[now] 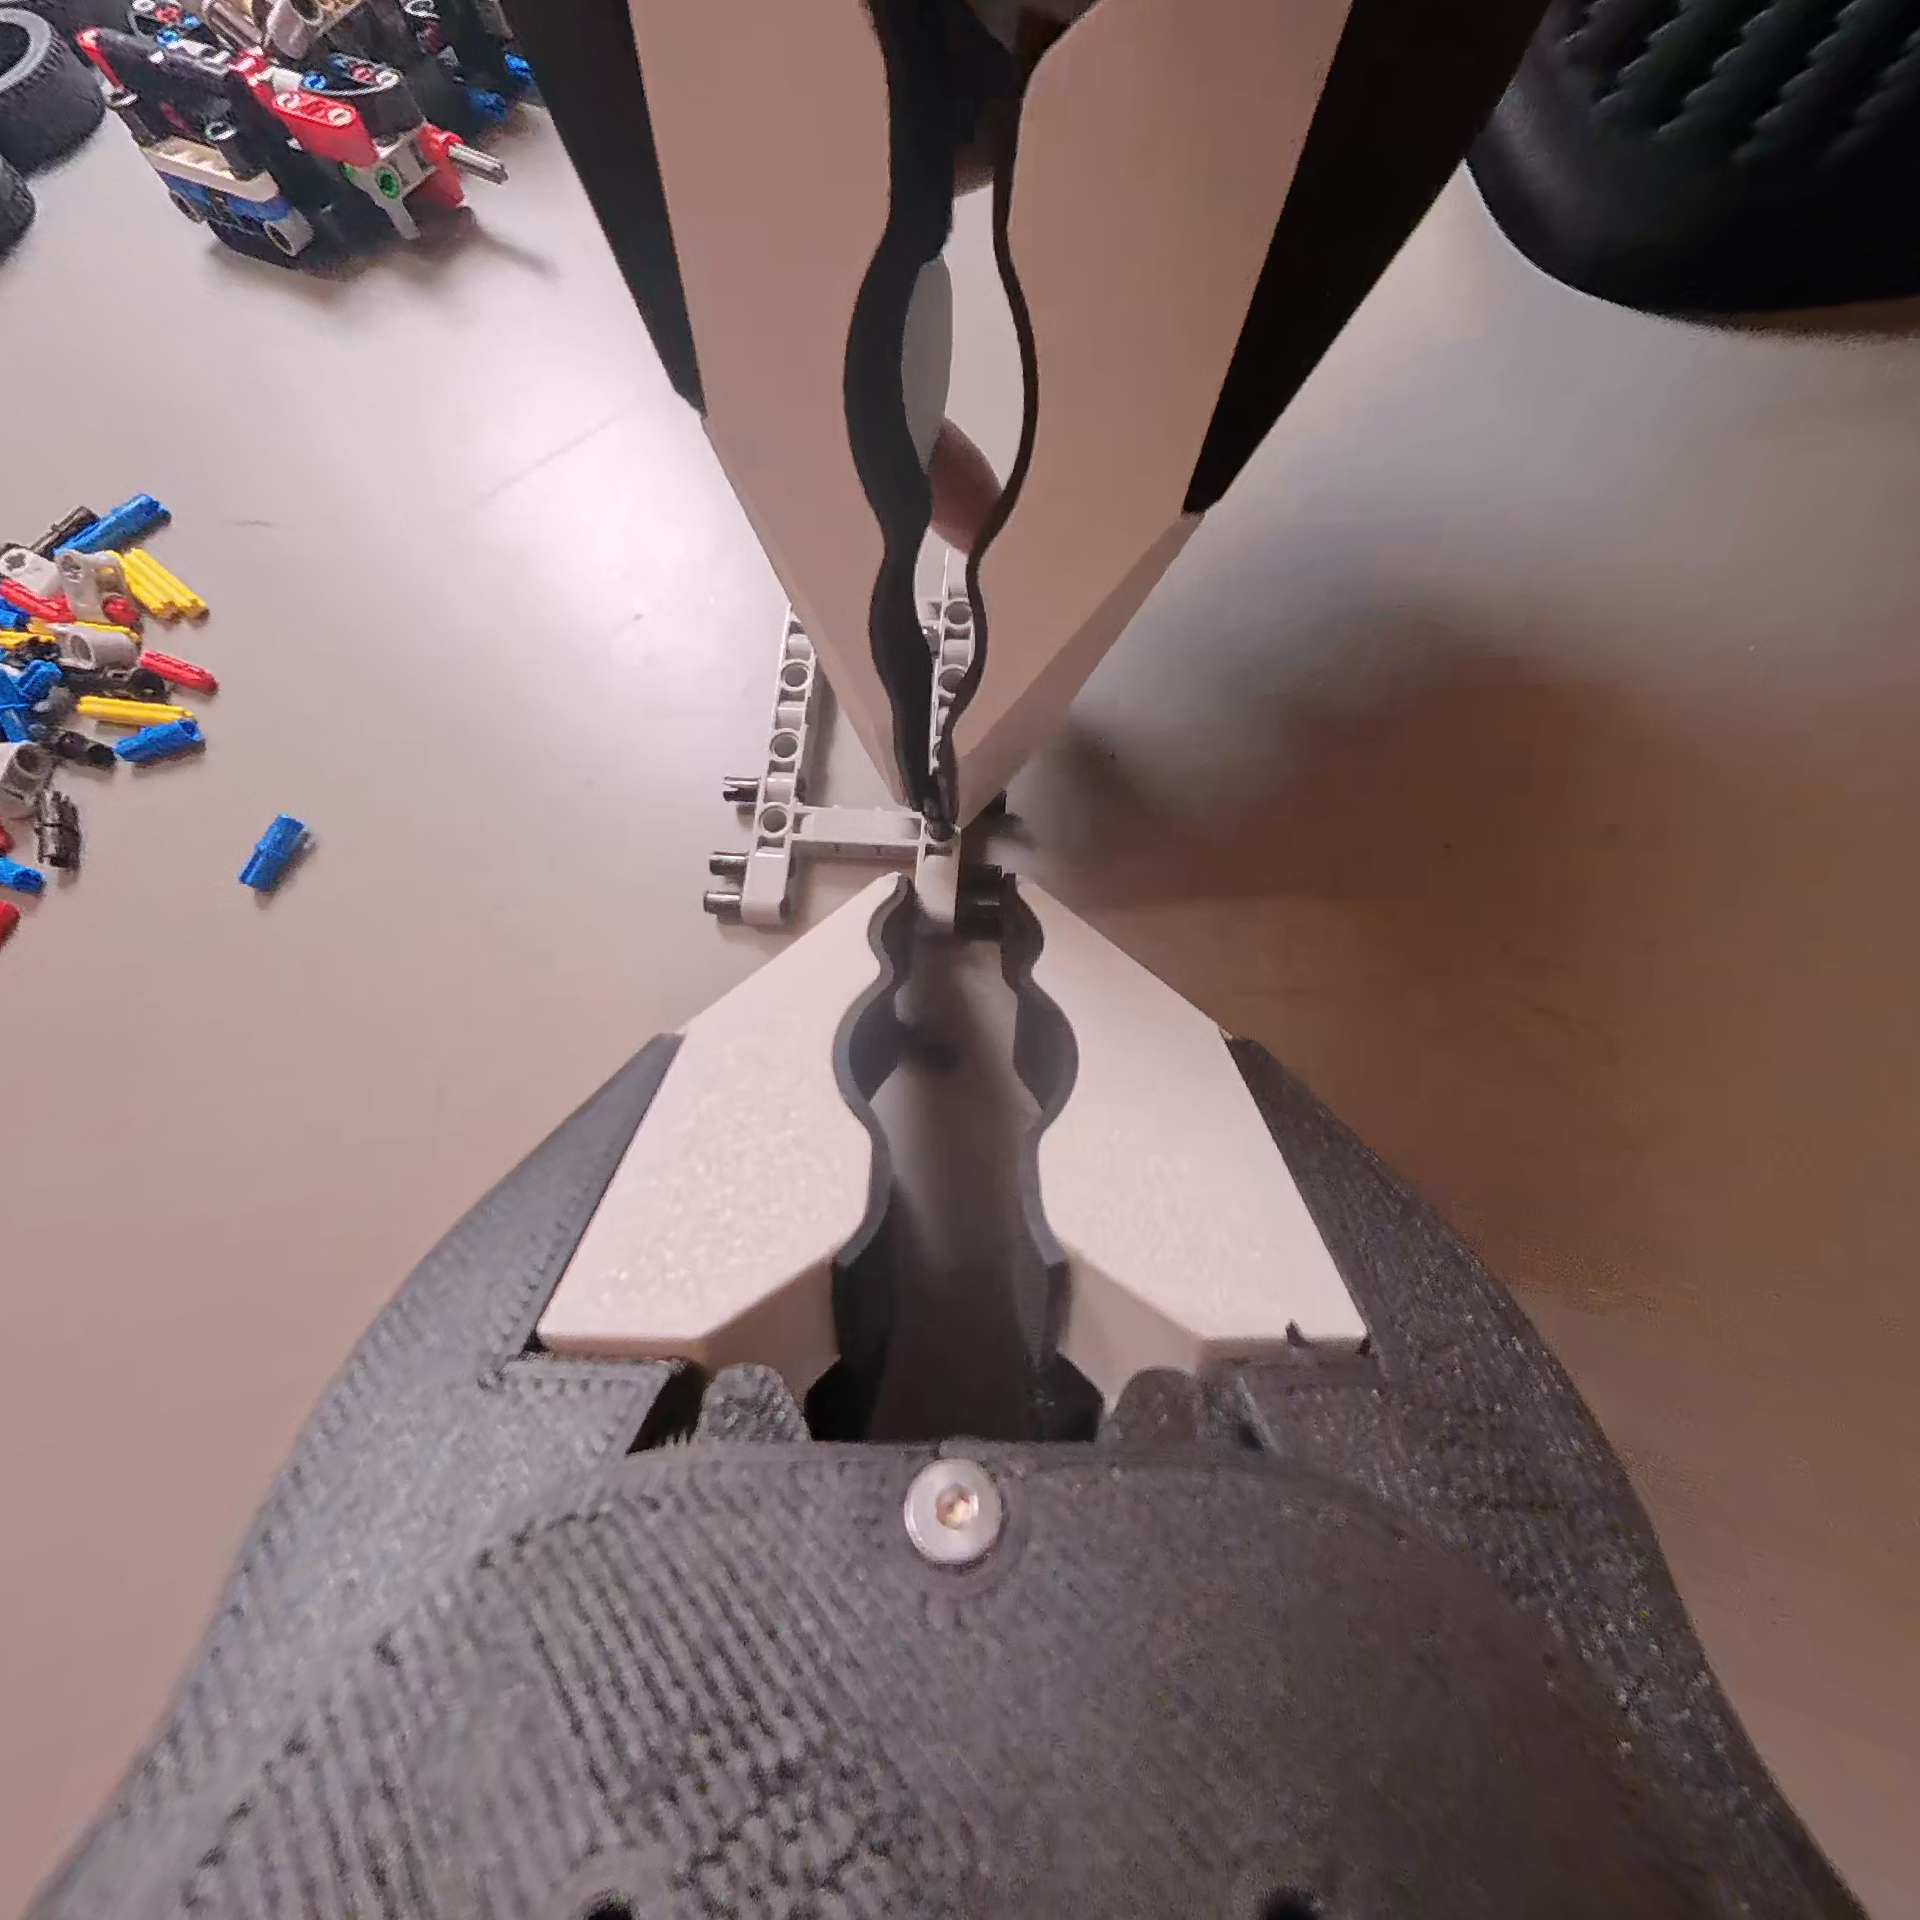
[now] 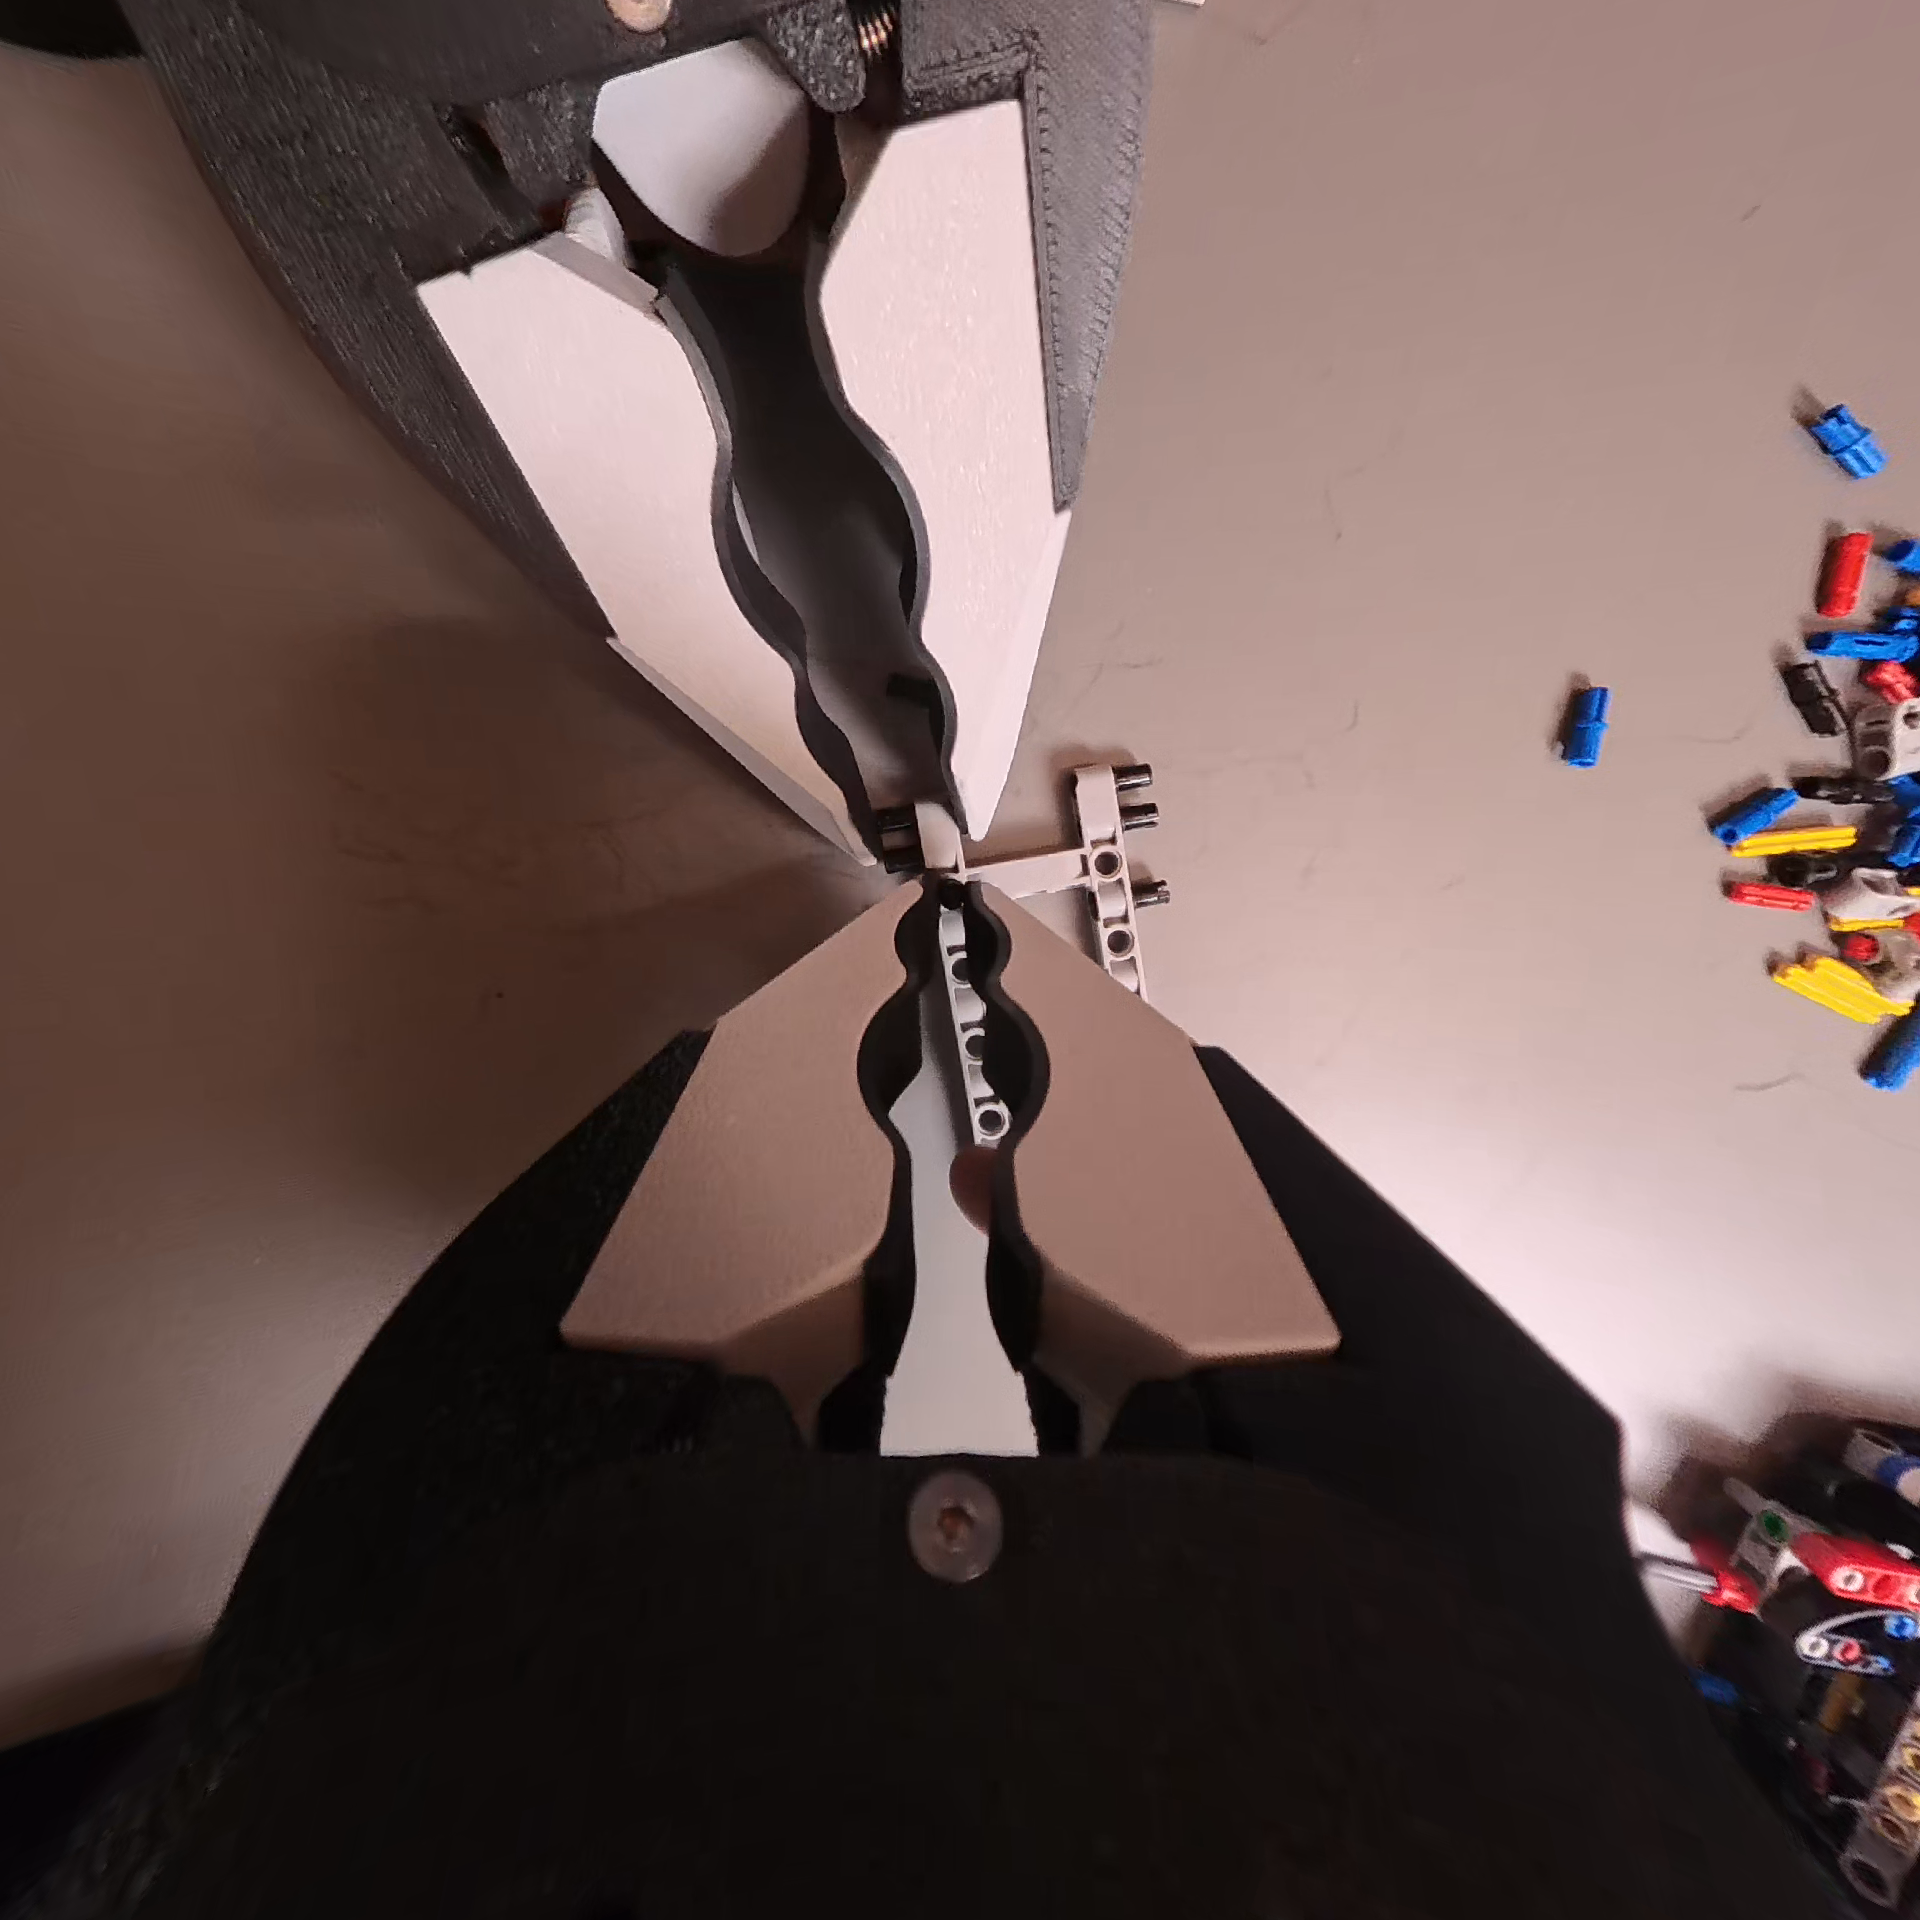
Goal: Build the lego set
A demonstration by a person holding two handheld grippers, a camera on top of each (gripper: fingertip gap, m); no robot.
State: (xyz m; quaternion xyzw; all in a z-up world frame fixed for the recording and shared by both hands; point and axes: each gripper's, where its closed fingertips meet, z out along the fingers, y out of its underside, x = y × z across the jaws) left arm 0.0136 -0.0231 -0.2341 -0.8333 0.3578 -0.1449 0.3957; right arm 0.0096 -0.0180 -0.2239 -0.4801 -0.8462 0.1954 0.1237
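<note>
Lego frame [image 1: 792, 717] at centre, flat on table [image 1: 416, 1039]: left gripper [image 1: 940, 899] clamped on its grey connector [image 1: 938, 878], right gripper [image 1: 935, 805] pinched on black pin [image 1: 942, 829], tip to tip. Likely risks: off-axis push skewing pin, frame skidding toward loose pieces [image 1: 94, 644] at left edge.

Your left gripper [image 1: 940, 894] and right gripper [image 2: 951, 891] meet tip to tip over light-grey beam frame [image 1: 790, 769] on table [image 1: 416, 1039]; loose pin pile [image 1: 83, 665] lies to your left, part-built model [image 1: 281, 135] beyond it.
</note>
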